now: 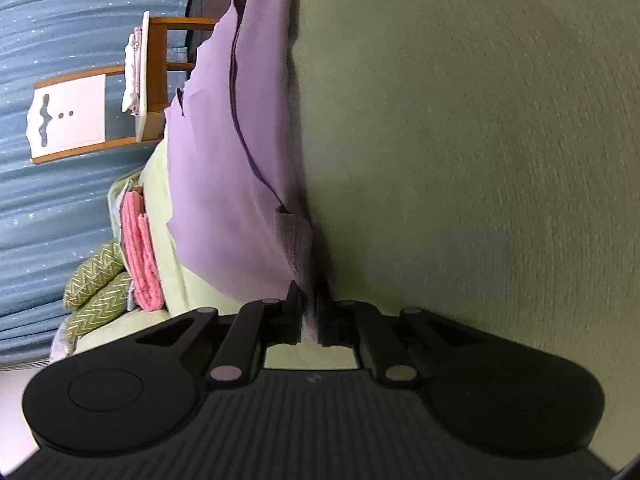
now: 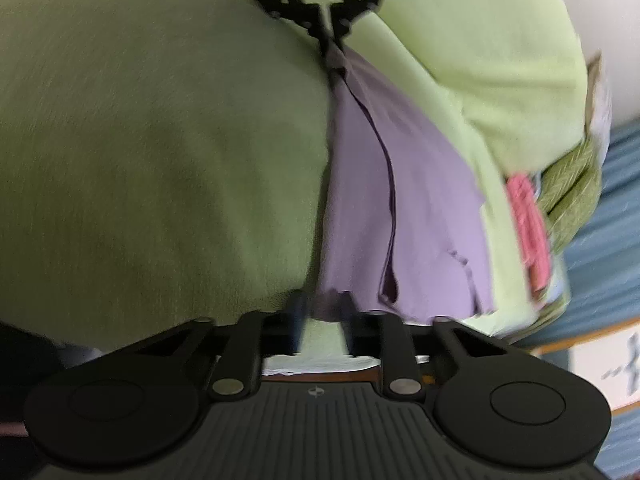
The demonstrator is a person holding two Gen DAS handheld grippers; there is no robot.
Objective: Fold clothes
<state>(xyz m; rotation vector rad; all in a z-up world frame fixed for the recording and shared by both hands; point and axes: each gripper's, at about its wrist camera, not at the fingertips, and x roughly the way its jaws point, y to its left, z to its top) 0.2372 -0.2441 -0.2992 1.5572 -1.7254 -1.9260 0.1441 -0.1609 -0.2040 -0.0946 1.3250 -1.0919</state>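
Observation:
A lilac garment (image 1: 224, 184) lies stretched over a light green bedsheet (image 1: 460, 160). My left gripper (image 1: 309, 300) is shut on one end of it, pinching its ribbed edge between the fingers. In the right wrist view the same garment (image 2: 420, 208) runs from my right gripper (image 2: 324, 316) to the left gripper (image 2: 330, 46) at the far end. My right gripper's fingers stand a little apart, with the garment's near edge between them; the view is blurred.
A folded pink towel (image 1: 140, 248) and green zigzag cushions (image 1: 96, 288) lie at the bed's edge. A white and wood chair (image 1: 100, 116) holding folded cloth stands before a blue curtain (image 1: 60, 20). The pink towel (image 2: 528, 220) also shows in the right wrist view.

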